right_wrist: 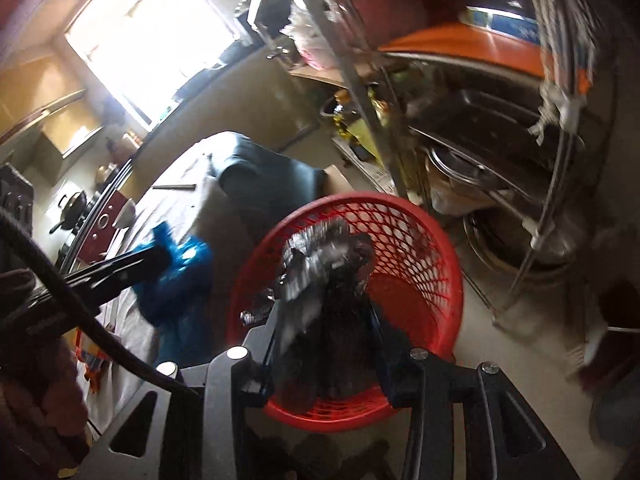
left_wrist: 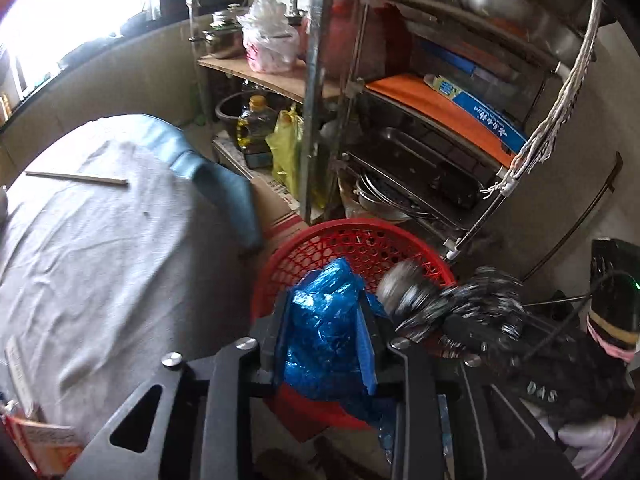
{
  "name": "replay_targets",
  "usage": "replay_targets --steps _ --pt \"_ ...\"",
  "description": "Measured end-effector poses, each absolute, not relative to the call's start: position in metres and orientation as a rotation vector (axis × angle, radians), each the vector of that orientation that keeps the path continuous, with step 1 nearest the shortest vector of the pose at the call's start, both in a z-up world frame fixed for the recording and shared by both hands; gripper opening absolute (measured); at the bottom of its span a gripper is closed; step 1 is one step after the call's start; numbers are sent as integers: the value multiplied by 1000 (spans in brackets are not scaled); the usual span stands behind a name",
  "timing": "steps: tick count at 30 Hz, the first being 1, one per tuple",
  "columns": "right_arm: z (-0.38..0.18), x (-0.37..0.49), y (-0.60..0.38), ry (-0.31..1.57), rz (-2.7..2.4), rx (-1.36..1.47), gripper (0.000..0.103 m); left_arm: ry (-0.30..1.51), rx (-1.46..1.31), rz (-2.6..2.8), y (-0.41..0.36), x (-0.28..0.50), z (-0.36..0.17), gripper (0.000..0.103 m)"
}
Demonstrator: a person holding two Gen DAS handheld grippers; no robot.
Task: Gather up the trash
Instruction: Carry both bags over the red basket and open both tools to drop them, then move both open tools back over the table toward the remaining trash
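A red mesh basket stands on the floor between the table and a metal rack. My left gripper is shut on a crumpled blue plastic wrapper, held above the basket's near rim. In the right wrist view that same blue wrapper hangs from the left gripper, left of the basket. My right gripper is shut on a dark, silvery foil wrapper directly over the basket's opening. The left wrist view shows the foil wrapper blurred at the basket's right rim.
A table under a grey cloth lies to the left, with a thin wooden stick on it. A metal rack packed with trays, pans and bags rises behind the basket. A cardboard box sits between table and basket.
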State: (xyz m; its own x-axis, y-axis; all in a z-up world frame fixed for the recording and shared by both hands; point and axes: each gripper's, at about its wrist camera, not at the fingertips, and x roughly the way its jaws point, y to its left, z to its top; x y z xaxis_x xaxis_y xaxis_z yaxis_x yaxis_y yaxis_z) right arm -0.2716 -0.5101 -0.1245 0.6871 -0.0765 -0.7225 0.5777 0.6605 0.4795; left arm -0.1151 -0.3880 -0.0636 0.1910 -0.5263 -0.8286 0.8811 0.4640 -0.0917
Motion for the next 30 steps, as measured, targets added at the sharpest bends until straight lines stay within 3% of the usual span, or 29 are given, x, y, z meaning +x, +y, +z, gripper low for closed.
replay_targets --steps 3,9,13,19,30 --pt "-129 -269 -517 739 -422 786 52 952 477 -1036 -396 -113 -74 41" --pt "-129 -285 -521 701 -481 763 53 915 502 -1011 -381 -109 -71 54" --pt "-135 -294 -546 637 -603 794 56 879 510 -988 -356 -107 -62 56" --pt "-182 -278 -579 710 -611 980 57 837 520 -904 -313 -101 -47 56" --pt "-183 -232 -529 796 -515 932 57 770 412 -738 -219 -81 -14 59"
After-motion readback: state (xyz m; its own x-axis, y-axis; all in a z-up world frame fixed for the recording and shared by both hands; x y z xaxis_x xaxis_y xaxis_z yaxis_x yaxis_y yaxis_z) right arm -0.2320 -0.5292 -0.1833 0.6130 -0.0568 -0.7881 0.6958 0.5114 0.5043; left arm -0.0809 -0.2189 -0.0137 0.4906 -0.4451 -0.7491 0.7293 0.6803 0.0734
